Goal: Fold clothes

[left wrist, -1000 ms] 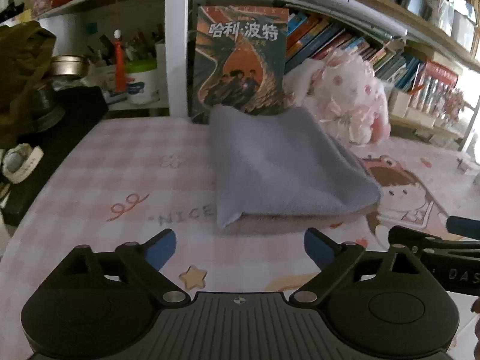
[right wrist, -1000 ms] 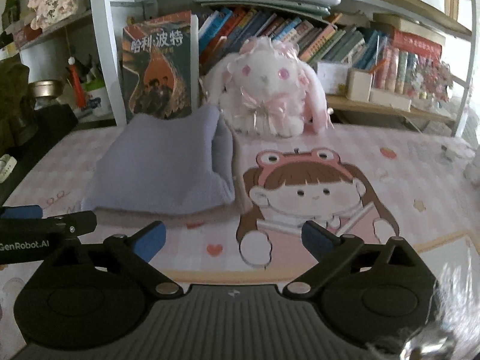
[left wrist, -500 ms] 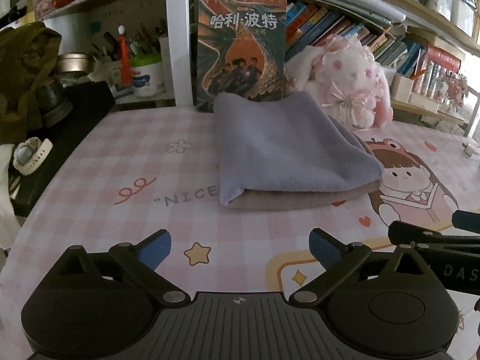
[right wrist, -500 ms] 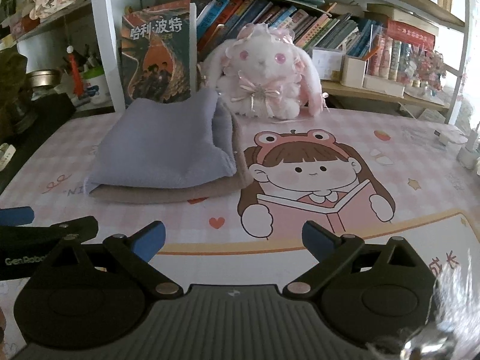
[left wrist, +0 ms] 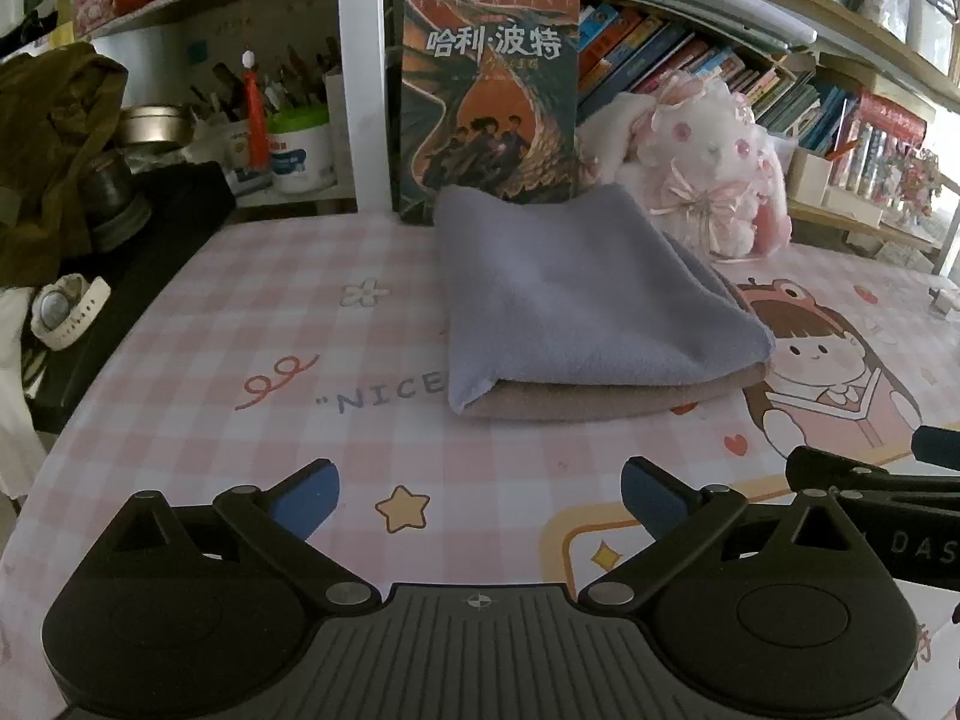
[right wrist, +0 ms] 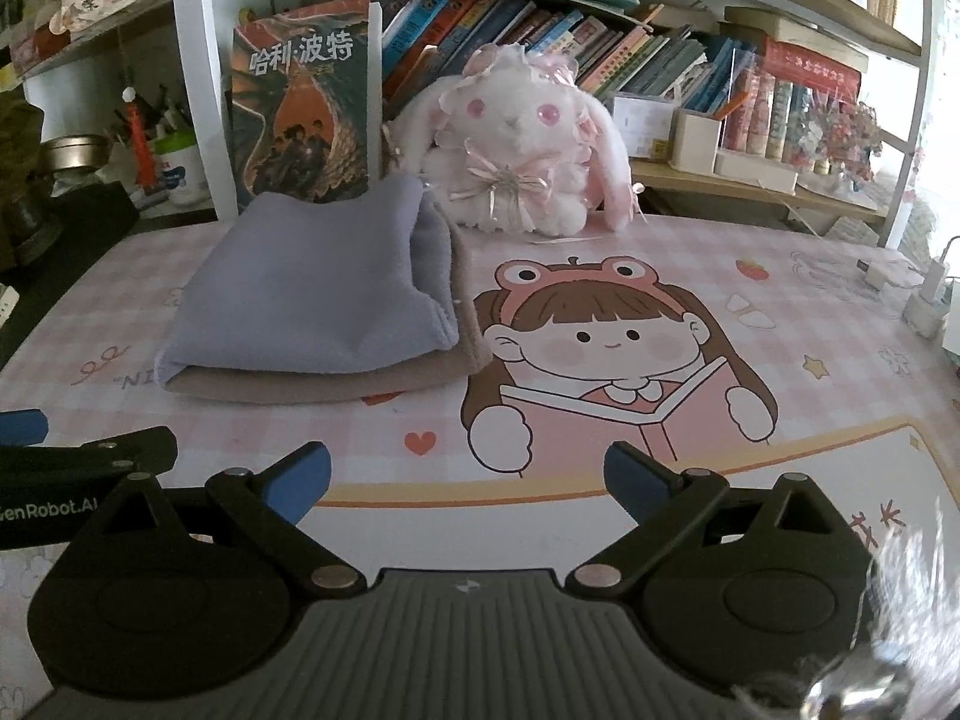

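Note:
A folded lilac fleece garment (left wrist: 588, 294) with a tan underside lies on the pink checked table mat (left wrist: 312, 372); it also shows in the right wrist view (right wrist: 318, 294). My left gripper (left wrist: 480, 495) is open and empty, near the table's front, well short of the garment. My right gripper (right wrist: 468, 480) is open and empty, in front and to the right of the garment. The right gripper's finger shows at the right edge of the left wrist view (left wrist: 870, 480). The left gripper's finger shows at the left edge of the right wrist view (right wrist: 90, 456).
A large book (left wrist: 489, 102) stands upright right behind the garment, next to a white plush rabbit (right wrist: 516, 144). Shelves of books (right wrist: 600, 42) line the back. A black object with a white watch (left wrist: 66, 309) lies at the left edge. Chargers (right wrist: 924, 300) sit at the far right.
Both grippers have pulled back from the garment toward the table's front and risen a little; the folded garment lies still.

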The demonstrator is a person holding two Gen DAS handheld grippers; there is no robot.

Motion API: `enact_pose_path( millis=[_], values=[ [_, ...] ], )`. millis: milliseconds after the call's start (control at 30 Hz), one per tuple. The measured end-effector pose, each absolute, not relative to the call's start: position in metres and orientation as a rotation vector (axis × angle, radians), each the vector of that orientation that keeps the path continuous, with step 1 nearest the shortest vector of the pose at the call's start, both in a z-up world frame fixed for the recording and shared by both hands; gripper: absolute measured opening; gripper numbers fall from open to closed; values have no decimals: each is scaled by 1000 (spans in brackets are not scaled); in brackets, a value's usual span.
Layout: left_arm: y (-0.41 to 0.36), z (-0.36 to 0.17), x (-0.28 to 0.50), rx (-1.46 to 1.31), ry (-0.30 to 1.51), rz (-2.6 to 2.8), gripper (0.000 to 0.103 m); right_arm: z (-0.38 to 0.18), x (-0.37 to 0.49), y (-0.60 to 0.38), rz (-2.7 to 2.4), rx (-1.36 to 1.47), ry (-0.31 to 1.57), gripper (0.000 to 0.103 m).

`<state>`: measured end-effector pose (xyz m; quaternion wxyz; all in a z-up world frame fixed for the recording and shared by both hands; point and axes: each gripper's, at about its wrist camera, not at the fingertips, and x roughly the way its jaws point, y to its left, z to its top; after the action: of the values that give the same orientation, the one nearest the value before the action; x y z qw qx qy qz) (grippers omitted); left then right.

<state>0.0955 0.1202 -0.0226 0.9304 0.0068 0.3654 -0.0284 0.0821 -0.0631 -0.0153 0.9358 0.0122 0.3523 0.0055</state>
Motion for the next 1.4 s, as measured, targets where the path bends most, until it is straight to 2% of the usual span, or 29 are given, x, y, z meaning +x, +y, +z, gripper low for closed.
enact_pose_path(
  millis=[1400],
  values=[
    [120,-25,98,22,779,-56,102,-19,84,-63,20,27,756,99]
  ],
)
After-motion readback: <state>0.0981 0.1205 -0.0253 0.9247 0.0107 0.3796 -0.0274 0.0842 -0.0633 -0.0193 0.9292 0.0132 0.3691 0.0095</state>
